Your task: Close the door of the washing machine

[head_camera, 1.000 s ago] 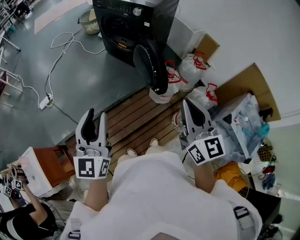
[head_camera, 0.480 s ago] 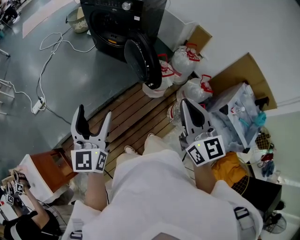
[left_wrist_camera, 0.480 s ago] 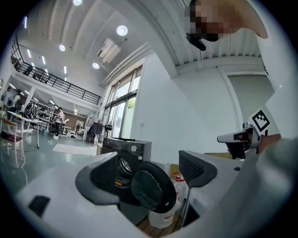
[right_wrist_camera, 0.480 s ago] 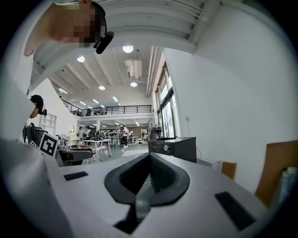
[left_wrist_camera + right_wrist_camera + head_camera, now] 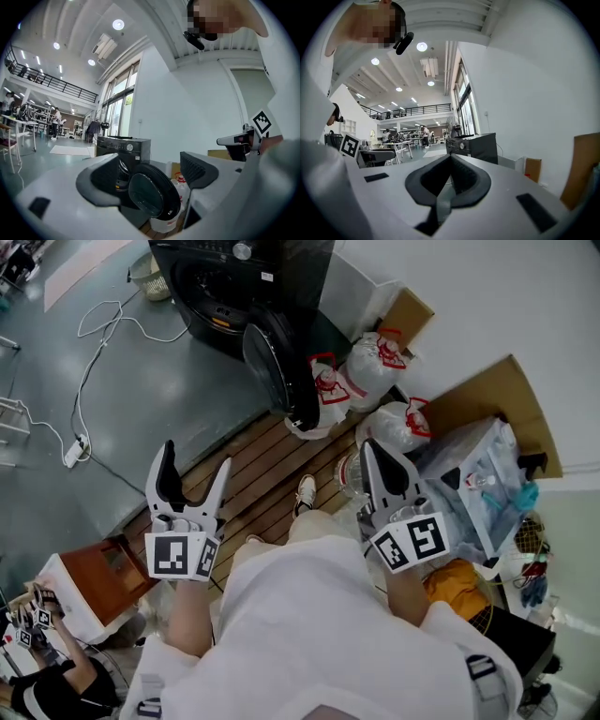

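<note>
The black washing machine (image 5: pixel 234 273) stands at the top of the head view with its round door (image 5: pixel 274 362) swung open toward me. In the left gripper view the machine (image 5: pixel 123 146) and door (image 5: pixel 153 196) show between the jaws, still far off. My left gripper (image 5: pixel 197 457) is open; its jaws have just been opening and nothing is between them. My right gripper (image 5: pixel 373 448) is shut on nothing and points level toward the machine (image 5: pixel 474 145). Both grippers hang over the wooden slats, well short of the door.
White plastic bags (image 5: pixel 375 367) with red ties lie right of the door, beside cardboard (image 5: pixel 487 404) and a clear plastic box (image 5: pixel 478 474). A slatted wooden platform (image 5: pixel 258 470) lies underfoot. A cable and power strip (image 5: pixel 73 451) cross the grey floor. A brown box (image 5: pixel 94 577) stands at left.
The left gripper's jaws spread from narrow to wide. Both grippers moved forward toward the machine as the person stepped ahead. The door stays open.
</note>
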A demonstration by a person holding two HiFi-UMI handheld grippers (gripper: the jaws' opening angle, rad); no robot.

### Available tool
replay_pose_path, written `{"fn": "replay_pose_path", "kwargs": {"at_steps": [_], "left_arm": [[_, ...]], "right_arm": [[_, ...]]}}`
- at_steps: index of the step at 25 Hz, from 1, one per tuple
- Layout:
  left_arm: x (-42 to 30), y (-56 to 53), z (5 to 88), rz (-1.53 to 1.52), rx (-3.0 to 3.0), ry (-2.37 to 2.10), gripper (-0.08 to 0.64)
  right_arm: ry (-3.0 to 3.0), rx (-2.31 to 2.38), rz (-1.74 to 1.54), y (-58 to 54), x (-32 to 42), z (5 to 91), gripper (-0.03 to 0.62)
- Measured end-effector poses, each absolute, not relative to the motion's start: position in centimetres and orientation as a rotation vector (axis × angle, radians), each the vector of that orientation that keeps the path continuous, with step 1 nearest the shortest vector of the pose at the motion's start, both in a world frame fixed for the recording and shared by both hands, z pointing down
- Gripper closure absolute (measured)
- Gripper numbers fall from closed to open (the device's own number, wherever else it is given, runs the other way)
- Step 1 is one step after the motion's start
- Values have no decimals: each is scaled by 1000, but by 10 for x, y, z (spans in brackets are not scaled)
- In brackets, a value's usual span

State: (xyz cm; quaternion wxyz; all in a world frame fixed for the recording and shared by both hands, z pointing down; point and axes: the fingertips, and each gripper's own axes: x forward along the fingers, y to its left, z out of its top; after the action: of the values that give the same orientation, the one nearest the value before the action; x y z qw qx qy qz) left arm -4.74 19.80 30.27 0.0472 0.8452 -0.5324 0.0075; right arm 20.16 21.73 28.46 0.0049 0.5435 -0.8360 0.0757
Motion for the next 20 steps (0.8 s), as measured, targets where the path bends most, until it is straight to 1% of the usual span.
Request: {"fn": "replay_pose_path", "kwargs": {"at_steps": [10,15,20], "left_arm": [[25,75,310,147,2486,-1739,170],[45,48,318,212,2428,-1793,169],[51,29,326,271,2402,-1814,170]], "right_arm": [[-2728,1596,282,51,277,291,597],[-2766,1521,346,9,291,310,597],[-2789,1465,393,-11,286,318,597]]}}
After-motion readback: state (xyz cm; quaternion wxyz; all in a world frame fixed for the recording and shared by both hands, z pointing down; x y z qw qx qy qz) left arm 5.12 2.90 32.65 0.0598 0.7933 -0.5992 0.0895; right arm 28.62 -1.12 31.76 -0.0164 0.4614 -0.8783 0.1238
